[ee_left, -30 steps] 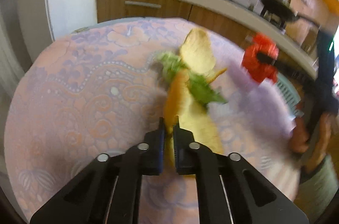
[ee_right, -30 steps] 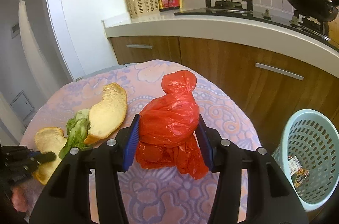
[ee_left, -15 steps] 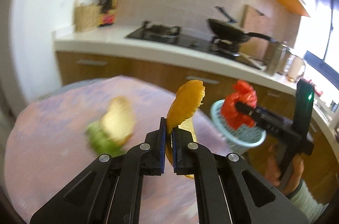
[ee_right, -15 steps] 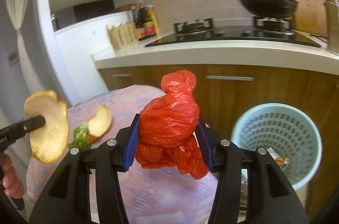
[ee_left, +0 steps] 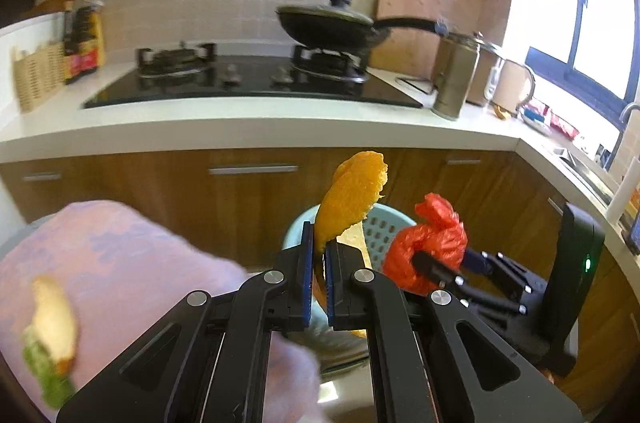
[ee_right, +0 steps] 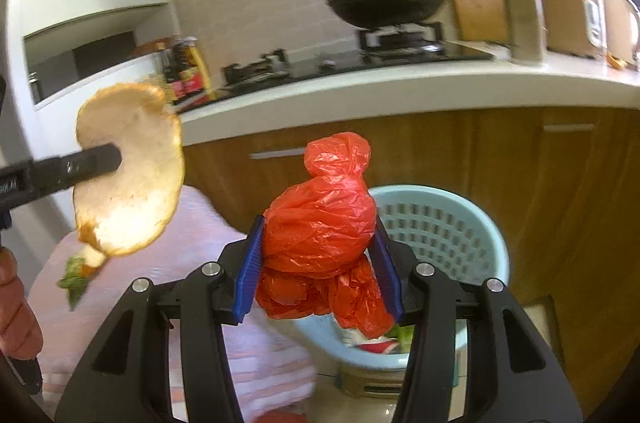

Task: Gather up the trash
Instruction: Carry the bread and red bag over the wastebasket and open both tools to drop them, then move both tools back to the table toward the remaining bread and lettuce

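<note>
Bread (ee_left: 352,199) is clamped edge-on between the pads of the left tongs (ee_left: 316,255), held up in the air in front of the wooden cabinets. In the right view the same bread (ee_right: 128,175) shows its flat pale face, with one black finger (ee_right: 80,163) across it. The right tongs (ee_right: 318,259) are clenched on a red bag (ee_right: 320,227), which bulges above and hangs below the blue pads. In the left view this bag (ee_left: 430,243) sits to the right of the bread, near it. A light blue basket (ee_right: 472,235) stands on the floor just behind and below both; some trash lies at its bottom. On the table (ee_left: 132,263), covered with a pink cloth, another bread piece (ee_left: 56,319) lies with lettuce (ee_left: 48,379) touching its lower end. A black pan (ee_left: 328,23) stands on the stove behind.
</note>
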`<state>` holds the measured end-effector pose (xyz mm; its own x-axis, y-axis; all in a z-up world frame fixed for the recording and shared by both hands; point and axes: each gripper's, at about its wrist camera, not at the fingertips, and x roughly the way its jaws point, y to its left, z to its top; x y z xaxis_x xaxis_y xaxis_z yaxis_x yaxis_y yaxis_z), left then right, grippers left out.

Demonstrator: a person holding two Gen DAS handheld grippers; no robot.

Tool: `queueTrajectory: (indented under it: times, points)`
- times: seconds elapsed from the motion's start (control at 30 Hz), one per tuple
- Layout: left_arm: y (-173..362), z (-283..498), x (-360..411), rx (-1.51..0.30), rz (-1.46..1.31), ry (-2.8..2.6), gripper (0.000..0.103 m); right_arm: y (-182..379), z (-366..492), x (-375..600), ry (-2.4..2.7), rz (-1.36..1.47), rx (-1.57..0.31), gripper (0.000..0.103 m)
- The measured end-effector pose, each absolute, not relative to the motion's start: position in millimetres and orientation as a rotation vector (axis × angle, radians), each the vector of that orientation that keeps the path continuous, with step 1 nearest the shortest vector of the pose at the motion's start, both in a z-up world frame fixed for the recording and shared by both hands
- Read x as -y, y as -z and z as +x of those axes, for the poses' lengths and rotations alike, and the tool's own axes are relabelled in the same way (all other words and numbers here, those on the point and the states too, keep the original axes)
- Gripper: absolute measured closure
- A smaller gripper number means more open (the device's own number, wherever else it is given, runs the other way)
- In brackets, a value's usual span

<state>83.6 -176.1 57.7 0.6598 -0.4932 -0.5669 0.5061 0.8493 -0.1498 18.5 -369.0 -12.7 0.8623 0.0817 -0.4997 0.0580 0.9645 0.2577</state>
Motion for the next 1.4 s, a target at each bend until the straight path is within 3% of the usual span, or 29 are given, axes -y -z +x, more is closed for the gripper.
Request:
queueTrajectory:
  times: [0.67, 0.87, 0.93, 0.97, 1.0, 1.4]
  points:
    - [19.5, 193.3, 275.0, -0.828, 0.008, 0.602, 0.1, 97.3, 84.9, 456.3, 0.12, 0.423, -0.717, 0.055]
    - [45.2, 211.6, 287.7, -0.895, 0.019, 0.588, 0.099, 111.1, 98.3, 453.8, 0.108, 0.428, -0.777, 0.048]
    - [53.2, 215.1, 287.4, -0.939, 0.012, 0.593, 0.085, 111.5, 95.8, 455.3, 0.11, 0.439, -0.772, 0.048]
    - [55.6, 216.0, 287.0, -0.954, 0.01, 0.595, 0.07, 111.4, 93.8, 456.7, 0.11, 0.447, -0.771, 0.047]
    - [55.8, 215.3, 285.7, -0.952, 0.007, 0.591, 0.064, 110.9, 91.6, 458.3, 0.107, 0.459, -0.77, 0.047]
    - [5.1, 163.2, 239.5, -0.843, -0.004, 0.585, 0.06, 57.2, 59.8, 436.4, 0.059, 0.462, -0.665, 0.047]
